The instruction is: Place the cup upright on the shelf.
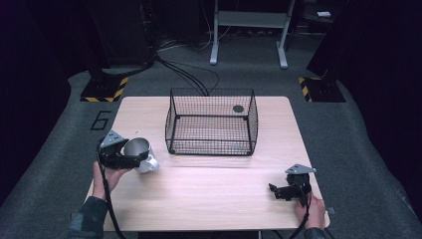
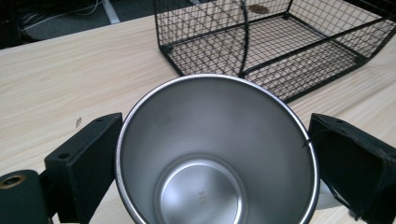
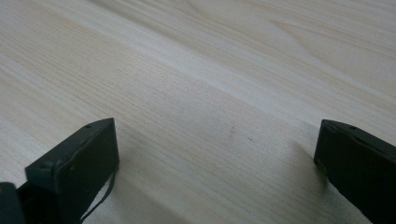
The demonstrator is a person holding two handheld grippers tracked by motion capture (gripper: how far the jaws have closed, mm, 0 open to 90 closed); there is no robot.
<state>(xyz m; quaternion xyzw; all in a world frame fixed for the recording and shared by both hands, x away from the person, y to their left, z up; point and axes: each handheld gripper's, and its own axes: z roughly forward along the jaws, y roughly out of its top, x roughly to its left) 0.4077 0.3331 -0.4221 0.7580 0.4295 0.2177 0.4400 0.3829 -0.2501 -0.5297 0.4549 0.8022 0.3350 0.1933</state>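
The left gripper (image 1: pixel 130 158) is clamped on a steel cup (image 2: pixel 217 154), one jaw against each side of its wall, the open mouth facing the gripper's camera. A wire basket (image 1: pixel 211 122) stands just beyond the cup on the table (image 1: pixel 209 194). The right gripper (image 1: pixel 278 191) rests low over bare wood, jaws wide apart, holding nothing.

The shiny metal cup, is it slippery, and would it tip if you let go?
Probably slippery: the cup looks smooth and polished. It seems stiff, keeping its round rim between the left gripper's fingers. Empty inside, so likely light and easy to tip.
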